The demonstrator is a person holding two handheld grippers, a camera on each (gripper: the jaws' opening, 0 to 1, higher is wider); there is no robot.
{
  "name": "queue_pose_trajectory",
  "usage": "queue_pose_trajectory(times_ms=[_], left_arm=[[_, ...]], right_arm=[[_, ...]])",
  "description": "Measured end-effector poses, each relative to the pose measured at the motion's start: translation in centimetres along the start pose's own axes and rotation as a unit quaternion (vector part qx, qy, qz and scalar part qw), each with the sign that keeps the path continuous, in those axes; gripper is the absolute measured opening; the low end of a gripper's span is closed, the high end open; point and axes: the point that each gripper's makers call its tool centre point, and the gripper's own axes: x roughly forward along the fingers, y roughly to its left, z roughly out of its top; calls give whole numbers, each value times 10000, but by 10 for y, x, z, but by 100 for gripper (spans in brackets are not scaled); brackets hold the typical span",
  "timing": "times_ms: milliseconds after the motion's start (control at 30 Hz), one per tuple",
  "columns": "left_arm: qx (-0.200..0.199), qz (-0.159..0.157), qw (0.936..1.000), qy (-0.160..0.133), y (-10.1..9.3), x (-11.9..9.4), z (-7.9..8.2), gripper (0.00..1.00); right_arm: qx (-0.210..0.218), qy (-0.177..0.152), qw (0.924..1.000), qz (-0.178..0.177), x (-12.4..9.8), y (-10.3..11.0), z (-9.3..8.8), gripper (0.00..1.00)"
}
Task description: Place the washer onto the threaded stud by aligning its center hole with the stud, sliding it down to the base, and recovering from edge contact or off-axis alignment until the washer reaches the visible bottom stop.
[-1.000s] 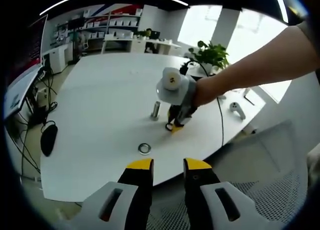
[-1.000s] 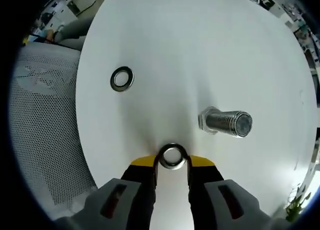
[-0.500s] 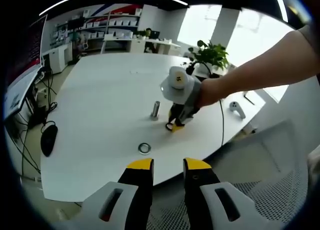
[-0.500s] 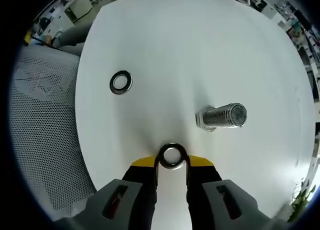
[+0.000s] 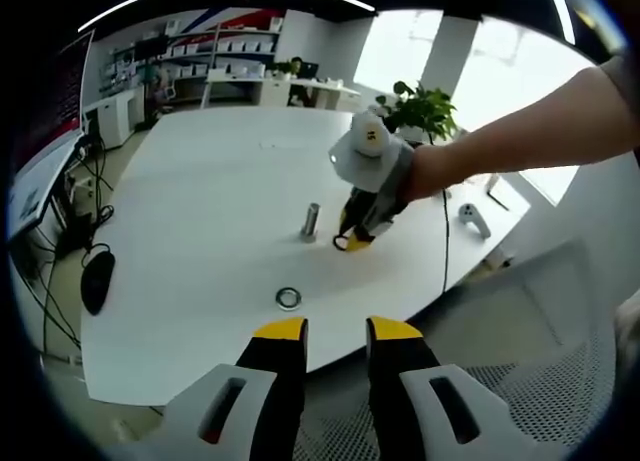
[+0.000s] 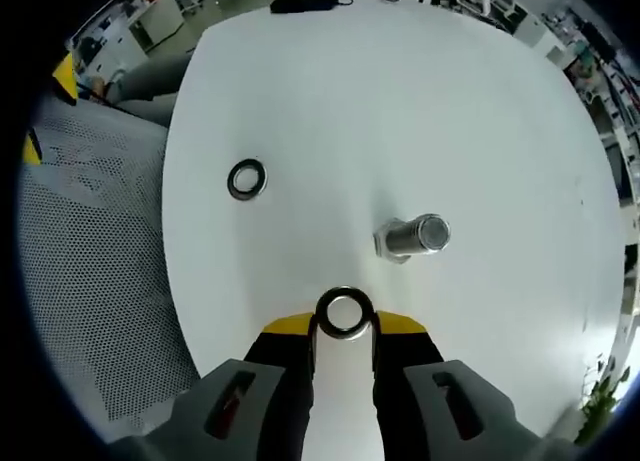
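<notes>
Right tool grips washer, now raised higher above worktop than before; stud smaller below. Left tool open, idle.

Right gripper clamps washer; left gripper seemingly parted.

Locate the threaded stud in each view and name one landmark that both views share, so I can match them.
Left gripper view: the threaded stud stands upright near the middle of the white table, just left of the right gripper.
Right gripper view: the stud is right of centre, above the held washer.
Shared landmark: the loose washer lying flat on the table.
</notes>
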Motion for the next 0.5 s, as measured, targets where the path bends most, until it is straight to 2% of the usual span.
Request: queue_pose_trajectory(times_ms=[200,500], left_arm=[[-9,-5,10000,-29,0,-1,1,21],[7,-25,10000,5,-1,0,0,20]], right_arm=[[30,-327,9994,-127,-22,-11,8,22],[-98,-571,9980,-260,-42,-22,25,22]])
